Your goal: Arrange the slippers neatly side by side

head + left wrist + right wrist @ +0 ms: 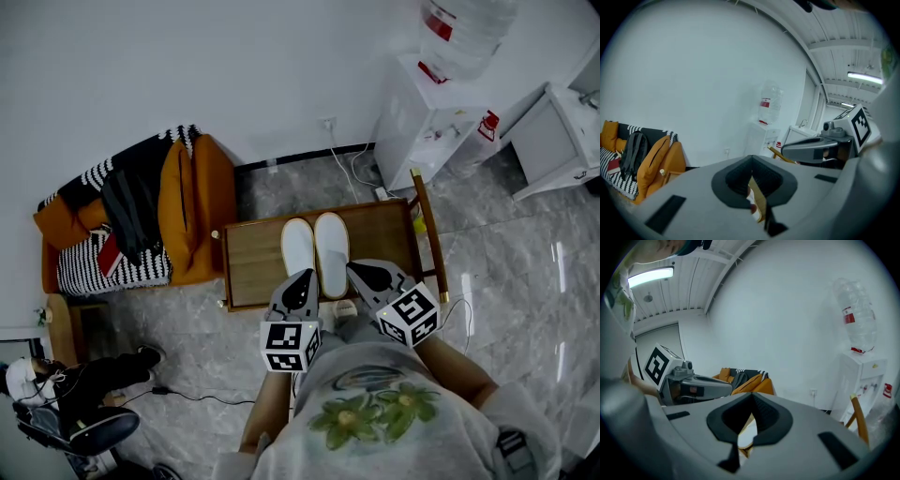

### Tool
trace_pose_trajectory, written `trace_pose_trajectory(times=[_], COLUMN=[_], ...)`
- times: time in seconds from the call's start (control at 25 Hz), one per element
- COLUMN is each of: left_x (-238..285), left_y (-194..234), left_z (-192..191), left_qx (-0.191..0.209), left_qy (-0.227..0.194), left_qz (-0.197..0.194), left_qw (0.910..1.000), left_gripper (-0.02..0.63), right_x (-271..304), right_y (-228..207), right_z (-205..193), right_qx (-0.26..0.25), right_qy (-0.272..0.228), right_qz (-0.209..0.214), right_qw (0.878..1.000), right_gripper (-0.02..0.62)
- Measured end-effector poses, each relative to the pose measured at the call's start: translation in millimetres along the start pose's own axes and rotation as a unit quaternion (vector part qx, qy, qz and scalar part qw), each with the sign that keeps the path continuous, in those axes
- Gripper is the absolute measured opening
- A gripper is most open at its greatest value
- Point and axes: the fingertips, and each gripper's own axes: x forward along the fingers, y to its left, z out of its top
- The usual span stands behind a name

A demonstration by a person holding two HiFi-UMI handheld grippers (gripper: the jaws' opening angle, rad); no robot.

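Two slippers (331, 248) lie just ahead of two tongs, the left tongs (306, 278) and right tongs (357, 271), on one worktop (253, 267). Beyond the right tongs: one dispenser (417, 131), one bottle (466, 33). Beyond the left tongs: one sofa (202, 211).

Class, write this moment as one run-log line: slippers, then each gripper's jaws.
slippers: side by side on wooden table | left gripper: jaws shut, empty | right gripper: jaws shut, empty | task: looks done

The person's grey shirt (375, 375) shows green flowers; the left gripper (306, 276) and right gripper (352, 268) carry marker cubes (289, 345).
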Motion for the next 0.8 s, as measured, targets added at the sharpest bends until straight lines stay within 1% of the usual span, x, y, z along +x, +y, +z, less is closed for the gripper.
trace_pose_trajectory(times=[0.36, 0.8], left_x=[-2.0, -7.8], left_y=[-5.2, -8.2], left_z=[2.6, 1.7], left_qx=[-0.004, -0.015], left_qy=[-0.001, -0.001], left_qz=[-0.007, -0.006], left_qw=[1.0, 0.9999], left_gripper=[0.014, 0.015], right_x=[-6.4, -9.2], right_y=[-3.9, -0.4], right_z=[0.5, 0.0], right_qx=[-0.005, -0.005], right_qy=[0.004, 0.002], right_qz=[-0.007, -0.002], right_qw=[1.0, 1.0], right_gripper=[0.006, 0.005])
